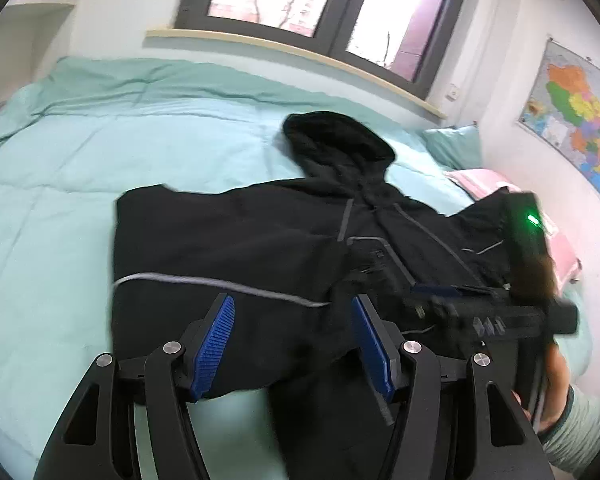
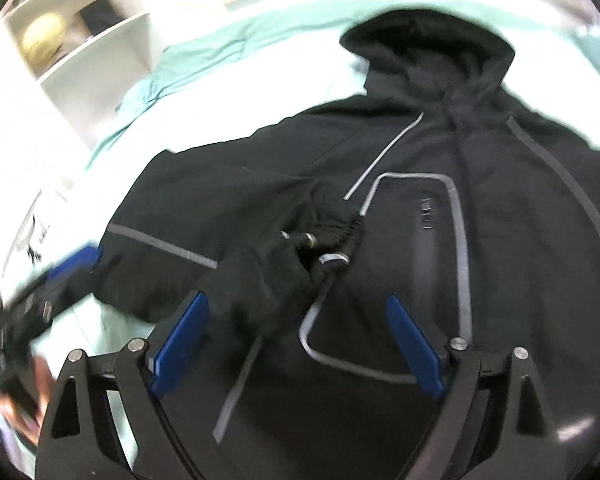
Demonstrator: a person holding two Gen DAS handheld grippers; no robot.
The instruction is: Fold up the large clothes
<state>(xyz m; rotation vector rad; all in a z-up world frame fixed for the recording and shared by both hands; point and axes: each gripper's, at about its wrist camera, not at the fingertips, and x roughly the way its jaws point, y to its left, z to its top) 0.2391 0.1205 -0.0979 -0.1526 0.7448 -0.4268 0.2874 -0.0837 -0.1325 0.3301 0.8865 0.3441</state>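
A black hooded jacket (image 1: 260, 232) with grey reflective piping is spread face up on a bed covered by a mint-green quilt (image 1: 80, 152), its hood (image 1: 336, 136) towards the window wall. One sleeve (image 2: 236, 216) is laid across the chest, its cuff (image 2: 324, 240) resting near the middle of the front. The step in hand is judged to be the folding-in of the sides. To do it well, the folded sleeve should be left flat and undisturbed, and the opposite sleeve or side edge should be taken near its seam, lifted only slightly, and brought over so that its edge lies parallel to the zip line. Creases should be smoothed before the bottom hem is carried up towards the hood, since the thick fabric is likely to bulge if it is bunched.

The left gripper (image 1: 294, 344) is held apart over the lower part of the jacket; nothing is seen pinched between its blue pads (image 1: 216, 344). The right gripper (image 2: 296, 344) is spread wide above the chest, and no fabric is clamped by its pads (image 2: 180, 340). Both are blurred, so contact with the cloth beneath cannot be settled.
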